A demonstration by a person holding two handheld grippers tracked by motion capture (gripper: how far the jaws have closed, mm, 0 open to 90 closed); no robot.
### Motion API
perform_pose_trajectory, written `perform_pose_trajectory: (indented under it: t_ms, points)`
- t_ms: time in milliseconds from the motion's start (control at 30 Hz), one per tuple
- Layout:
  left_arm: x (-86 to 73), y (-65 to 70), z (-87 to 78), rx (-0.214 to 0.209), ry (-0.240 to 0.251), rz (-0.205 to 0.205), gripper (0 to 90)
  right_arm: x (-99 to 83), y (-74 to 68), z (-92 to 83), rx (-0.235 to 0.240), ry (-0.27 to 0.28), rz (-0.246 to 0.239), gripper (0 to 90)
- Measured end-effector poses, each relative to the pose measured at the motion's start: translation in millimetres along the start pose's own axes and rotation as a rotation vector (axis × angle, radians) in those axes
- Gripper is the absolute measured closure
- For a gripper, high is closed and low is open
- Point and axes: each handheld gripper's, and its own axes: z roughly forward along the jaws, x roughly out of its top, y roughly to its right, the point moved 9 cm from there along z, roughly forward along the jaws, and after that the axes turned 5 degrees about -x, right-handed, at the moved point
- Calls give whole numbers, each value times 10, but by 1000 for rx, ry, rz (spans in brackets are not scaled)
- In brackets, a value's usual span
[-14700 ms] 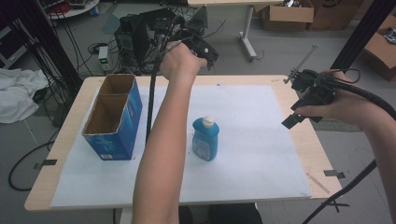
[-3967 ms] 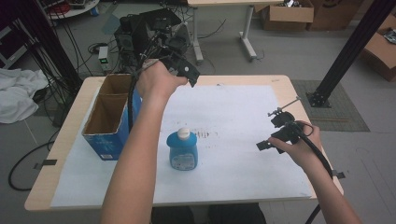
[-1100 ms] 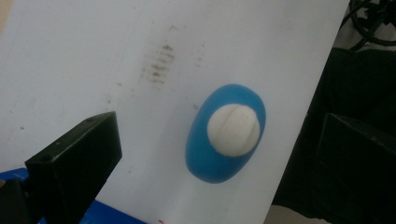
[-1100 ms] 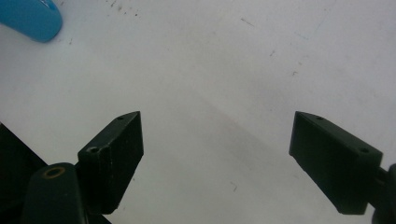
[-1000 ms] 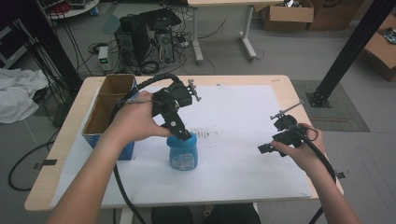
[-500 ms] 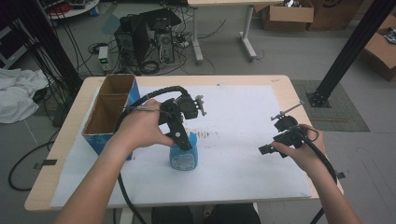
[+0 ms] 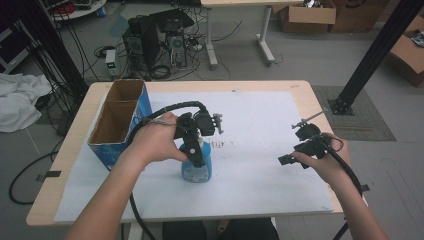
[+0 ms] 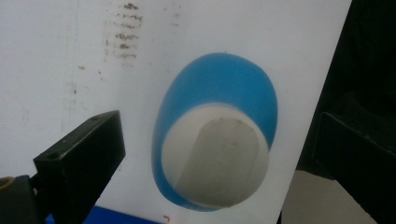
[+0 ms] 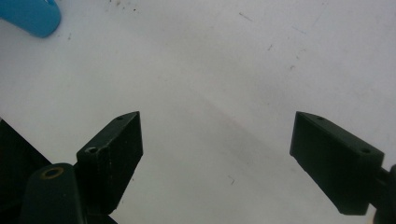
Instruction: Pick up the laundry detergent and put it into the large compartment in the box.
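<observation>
The left gripper [image 7: 196, 150] hangs directly over the blue bottle [image 7: 197, 168], which stands upright on the white paper sheet [image 7: 260, 175] that covers the table [image 7: 80, 120]. Its jaws have just been closing a little, but they are apart, one on each side of the white cap [image 8: 215, 156], and neither pad presses on it yet. The bottle is therefore between the jaws and just below them.

I judge the bottle to be light plastic, rather stiff at the cap and neck but softer in the wide body, and smooth, so it may slip. The best place to hold it seems to be the neck just under the cap, where the body becomes narrow.

The right gripper [image 7: 300, 155] rests well to the side, with jaws wide apart over bare paper and nothing between them.

The high view shows the whole arrangement, also the open cardboard box [image 7: 117, 122] beside the left hand [image 7: 155, 142], but there the gripper hides the cap. The left gripper view looks straight down on the cap and shows the gap on both sides. In the right gripper view, a blue edge of the bottle [image 9: 30, 16] appears in the far corner.
</observation>
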Motion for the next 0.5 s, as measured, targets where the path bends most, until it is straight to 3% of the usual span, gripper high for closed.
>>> perform_pose_trajectory:
  t_ms: [233,500]
  points:
    - [5,-24,68,5,-16,7,46,-5,1,11,0,-19,9,172]
    - [26,-20,100,-3,-18,18,54,31,5,-93,-13,-27,-2,174]
